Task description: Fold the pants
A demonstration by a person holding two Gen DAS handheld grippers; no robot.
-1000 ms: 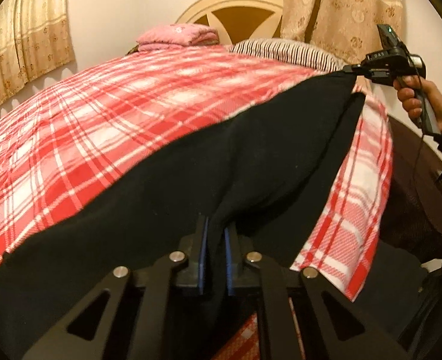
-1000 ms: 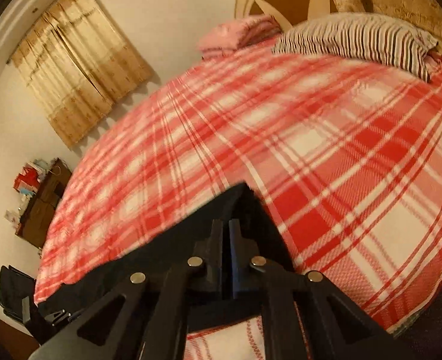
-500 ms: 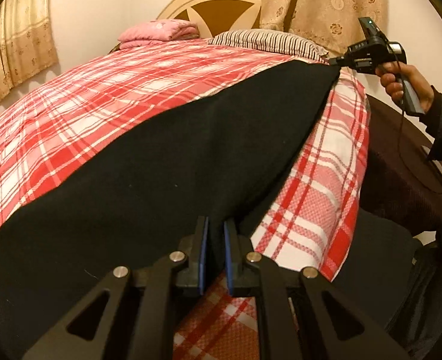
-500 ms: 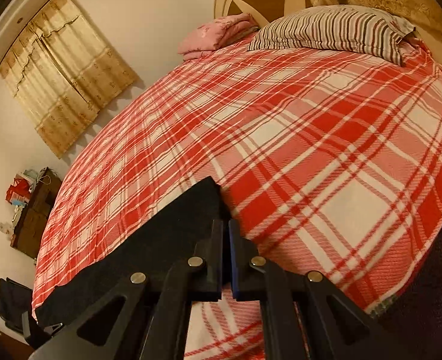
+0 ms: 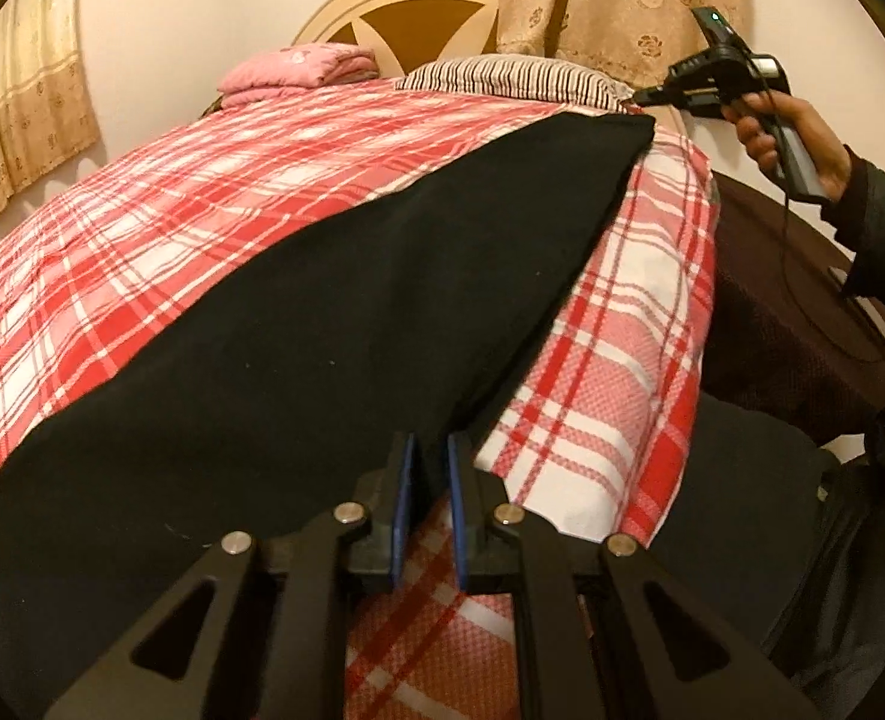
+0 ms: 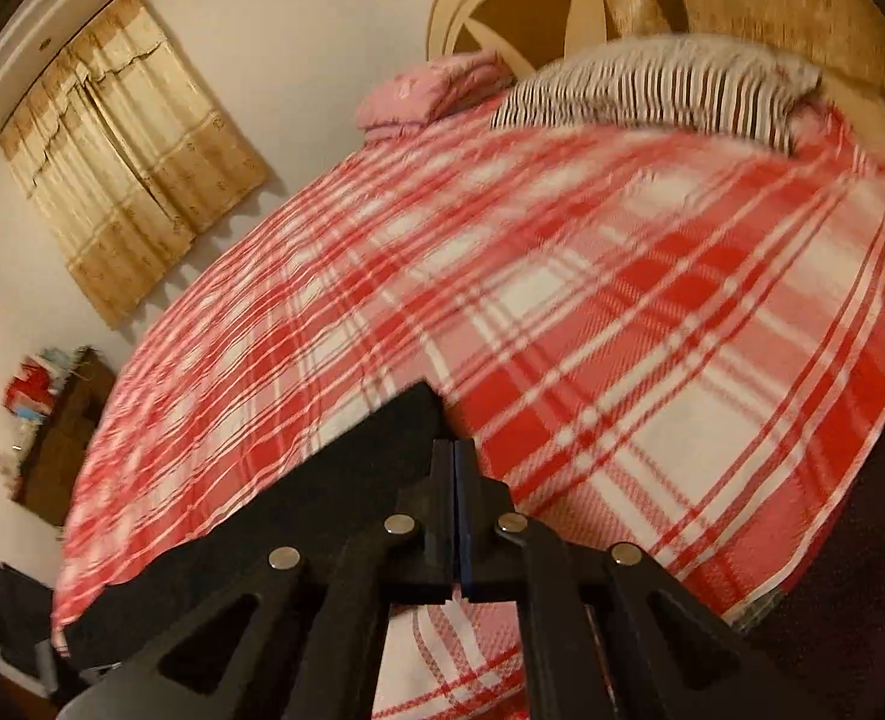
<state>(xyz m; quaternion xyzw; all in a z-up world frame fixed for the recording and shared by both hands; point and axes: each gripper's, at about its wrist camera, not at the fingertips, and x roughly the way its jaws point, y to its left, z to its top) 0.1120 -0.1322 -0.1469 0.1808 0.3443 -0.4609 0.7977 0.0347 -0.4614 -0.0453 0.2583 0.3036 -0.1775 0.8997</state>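
Gripper states first: we see the left gripper [image 5: 424, 450] closed tight on the near edge of the black pants [image 5: 334, 312], a thin fold of the cloth caught between its blue pads [image 5: 403, 498]. In the right wrist view the right gripper [image 6: 454, 450] is fully closed too, its two fingers pressed together on a corner of the pants [image 6: 334, 480].

From the left wrist view we see the right gripper [image 5: 646, 97] far off at the upper right, held by a hand [image 5: 796, 132] in a dark sleeve [image 5: 880, 216], its tip at the far corner of the pants.

We see the pants spread as one long dark strip across a bed covered by a red and white checked sheet [image 5: 202, 192], stretched between the two grippers. The strip runs along the right side of the bed, near its edge.

At the head of the bed we see a striped pillow [image 5: 508, 75], a folded pink blanket [image 5: 298, 63] beside it, and a cream headboard [image 5: 406, 6]. Beige curtains [image 6: 124, 180] hang on the wall.
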